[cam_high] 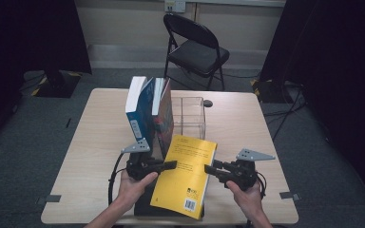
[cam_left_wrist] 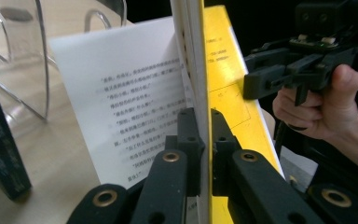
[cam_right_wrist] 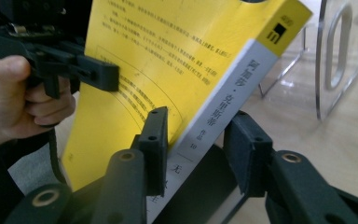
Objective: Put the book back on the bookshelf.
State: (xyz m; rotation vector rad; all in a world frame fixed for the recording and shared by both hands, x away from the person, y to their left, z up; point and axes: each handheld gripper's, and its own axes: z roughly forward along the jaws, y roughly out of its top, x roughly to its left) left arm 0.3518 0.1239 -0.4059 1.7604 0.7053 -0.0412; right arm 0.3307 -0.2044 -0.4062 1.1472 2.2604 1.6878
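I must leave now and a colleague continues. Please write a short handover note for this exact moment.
Left hand-held gripper: shut on the cover edge of the yellow paperback book, which is lifted and tilted.
Right hand-held gripper: jaws around the book's white spine, one pad seems to touch, the other is apart; not clamped.
Two blue books stand upright beside the clear acrylic stand.
Done: yellow book raised off the table.
Left: probably stand it with the others.
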